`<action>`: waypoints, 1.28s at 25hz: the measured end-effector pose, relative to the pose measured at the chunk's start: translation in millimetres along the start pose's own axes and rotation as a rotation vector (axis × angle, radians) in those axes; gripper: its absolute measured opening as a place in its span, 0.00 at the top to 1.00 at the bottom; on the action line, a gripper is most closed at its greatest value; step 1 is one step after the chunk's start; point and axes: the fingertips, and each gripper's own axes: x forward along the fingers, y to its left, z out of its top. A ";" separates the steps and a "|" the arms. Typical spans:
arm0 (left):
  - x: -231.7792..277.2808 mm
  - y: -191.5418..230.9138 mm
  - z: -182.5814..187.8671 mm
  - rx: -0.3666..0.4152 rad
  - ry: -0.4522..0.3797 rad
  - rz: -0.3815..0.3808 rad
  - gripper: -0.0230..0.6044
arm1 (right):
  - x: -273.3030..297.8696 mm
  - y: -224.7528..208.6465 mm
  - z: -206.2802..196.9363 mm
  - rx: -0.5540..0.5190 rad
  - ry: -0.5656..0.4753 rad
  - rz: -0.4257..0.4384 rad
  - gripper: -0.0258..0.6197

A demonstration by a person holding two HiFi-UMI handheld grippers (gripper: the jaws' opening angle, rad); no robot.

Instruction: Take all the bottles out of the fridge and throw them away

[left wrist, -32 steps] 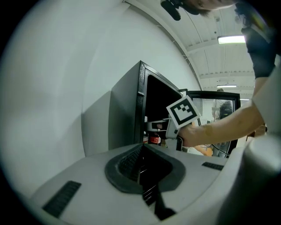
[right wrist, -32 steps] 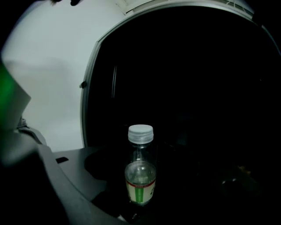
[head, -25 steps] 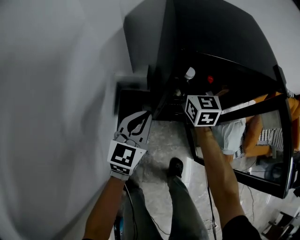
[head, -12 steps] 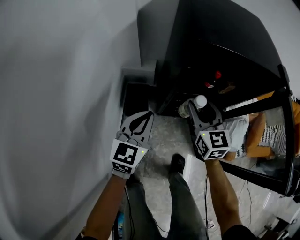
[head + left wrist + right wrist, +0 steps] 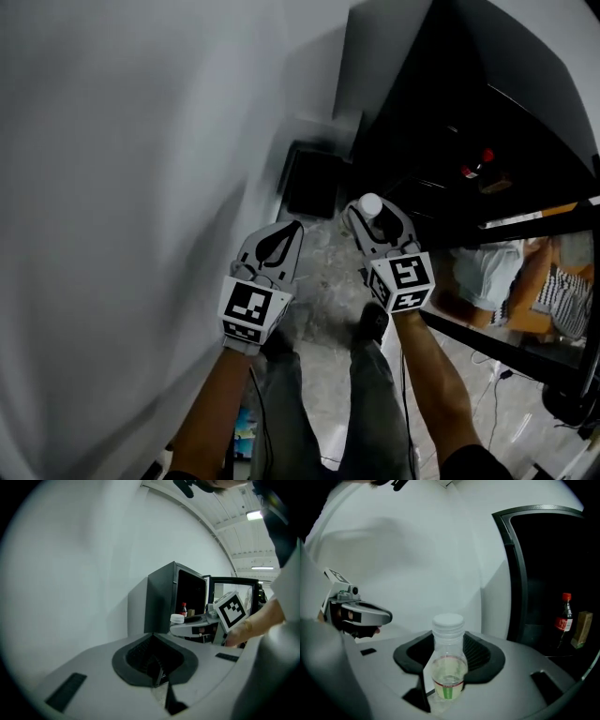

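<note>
On my head view, the left gripper [image 5: 284,236] hangs over the pale stone floor [image 5: 328,267], close to the grey wall [image 5: 122,187]. Its fingers are pressed together and hold nothing. Just beside it, the right gripper [image 5: 373,227] pinches a clear bottle [image 5: 370,203], whose white cap sticks up between the fingers. That bottle is outside the fridge [image 5: 422,103], above the floor in front of it. The fridge stands open at the upper right, with its glass door [image 5: 525,347] swung out. A red-capped bottle [image 5: 476,165] sits inside. A black box [image 5: 314,183] rests on the floor between the wall and the fridge, and one shoe [image 5: 373,321] shows under the right gripper.

In the left gripper view, I see the two jaws meeting at the tips with no gap. Past them are the open fridge and the other gripper carrying the white cap.

In the right gripper view, the jaws clamp the clear bottle at its lower body. It stands upright, with a little pale liquid and a green stripe on the label. To the right, the red-capped bottle stands inside the dark fridge next to a tan carton [image 5: 580,629].
</note>
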 end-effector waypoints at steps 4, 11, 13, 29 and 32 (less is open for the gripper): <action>-26.1 20.9 -18.5 -0.036 0.016 0.052 0.96 | 26.0 24.1 -13.9 -0.005 0.027 0.042 0.66; -13.0 43.1 -50.0 -0.084 0.043 0.071 0.96 | 101.9 14.1 -61.2 -0.030 0.093 0.052 0.66; 1.6 51.3 -56.5 -0.087 0.054 0.069 0.96 | 127.8 6.6 -76.1 -0.028 0.114 0.043 0.66; 36.5 78.0 -83.7 -0.089 0.096 0.091 0.96 | 217.5 -25.5 -133.1 0.004 0.226 0.044 0.57; 38.3 77.5 -85.3 -0.096 0.097 0.090 0.96 | 212.4 -23.9 -126.7 0.002 0.215 0.052 0.57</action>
